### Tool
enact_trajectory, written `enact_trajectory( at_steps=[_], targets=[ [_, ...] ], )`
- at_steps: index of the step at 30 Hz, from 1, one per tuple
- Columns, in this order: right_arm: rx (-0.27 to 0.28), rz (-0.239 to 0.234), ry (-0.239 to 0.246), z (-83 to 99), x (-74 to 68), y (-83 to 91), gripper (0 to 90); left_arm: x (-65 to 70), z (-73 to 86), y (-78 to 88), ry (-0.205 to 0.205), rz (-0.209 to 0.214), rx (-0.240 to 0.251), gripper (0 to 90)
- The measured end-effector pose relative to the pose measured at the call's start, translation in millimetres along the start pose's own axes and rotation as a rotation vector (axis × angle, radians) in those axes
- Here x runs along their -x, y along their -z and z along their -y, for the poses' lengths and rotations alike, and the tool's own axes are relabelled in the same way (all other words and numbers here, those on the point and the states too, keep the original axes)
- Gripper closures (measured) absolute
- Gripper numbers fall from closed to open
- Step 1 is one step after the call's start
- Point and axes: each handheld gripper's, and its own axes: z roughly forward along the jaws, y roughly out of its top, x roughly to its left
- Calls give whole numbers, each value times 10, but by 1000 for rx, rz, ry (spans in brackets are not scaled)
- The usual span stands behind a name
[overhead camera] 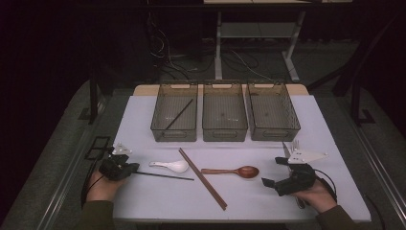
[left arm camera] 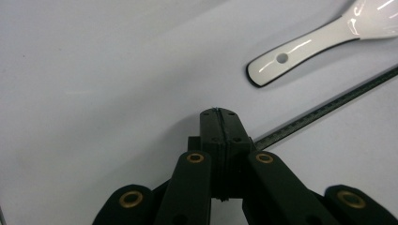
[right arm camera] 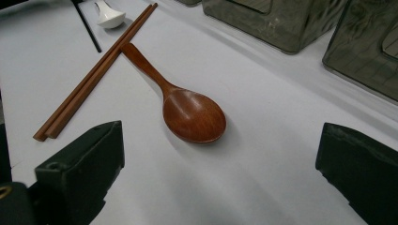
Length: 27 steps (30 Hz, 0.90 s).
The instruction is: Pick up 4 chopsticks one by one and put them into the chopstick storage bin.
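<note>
A white tabletop seen from above, with a person's hands coming in from the near edge, each holding a pair of black tongs.

The left tongs sit at the near left of the tabletop. Their jaws are closed tight on the end of a thin black chopstick, which lies flat on the surface and runs out to the right from the jaw tips. In the left gripper view the left tongs show their two jaws pressed together, with the black chopstick leading away from beside them across the white surface. Just beyond it lies a white ceramic spoon, handle end nearest the jaws, not touching the chopstick.

The right tongs rest at the near right, jaws spread wide with nothing between them. In the right gripper view a brown wooden spoon lies ahead of the wide jaws, bowl toward the camera, untouched. Its handle tip meets a pair of brown wooden chopsticks lying side by side at a slant.

From above, the white ceramic spoon, the wooden chopsticks and the wooden spoon lie in the middle of the tabletop between the two hands. Along the far side stand three clear bins in a row: the left bin holds another black chopstick lying slantwise, next to the middle bin and the right bin.
</note>
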Motion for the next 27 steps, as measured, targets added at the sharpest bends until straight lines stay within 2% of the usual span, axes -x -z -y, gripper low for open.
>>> enact_trajectory(
  at_steps=[8,13,18,22,27],
  targets=[
    [-2,-1,0,-1,-3,-5,13,24,33,31,-15,7,-1,886],
    [-1,-1,2,0,-2,-6,13,71,-12,70,-52,31,47,763],
    [1,-2,3,0,-3,-11,13,228,-109,90,-130,125,96,667],
    [0,-2,4,0,-6,-12,13,393,-195,37,-211,189,95,645],
    [0,-3,4,0,-4,-11,13,556,-259,-65,-278,249,83,638]
  ],
)
